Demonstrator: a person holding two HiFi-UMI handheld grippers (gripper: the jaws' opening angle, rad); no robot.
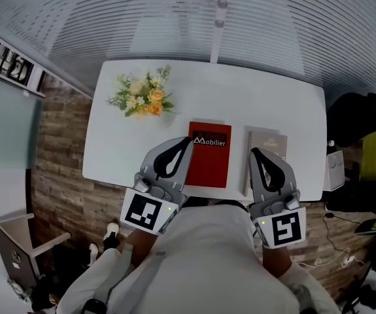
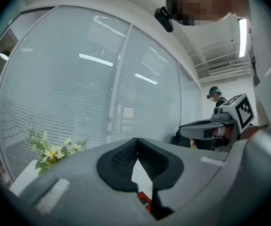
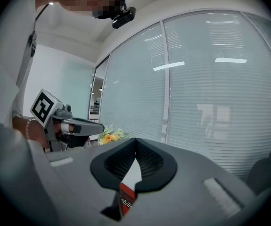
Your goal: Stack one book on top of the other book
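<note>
Books side by side near lower edge of table (image 1: 112, 150), long axes up-frame: red book (image 1: 209, 156) nearest left gripper (image 1: 188, 141), grey book (image 1: 269, 150) nearest right gripper (image 1: 254, 153); both jaw pairs together, empty.

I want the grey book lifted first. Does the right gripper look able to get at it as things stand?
Probably yes: the right gripper is at the near end of the grey book, with nothing between them, and the red book lies apart. Its jaws are shut, so they must open first.
</note>
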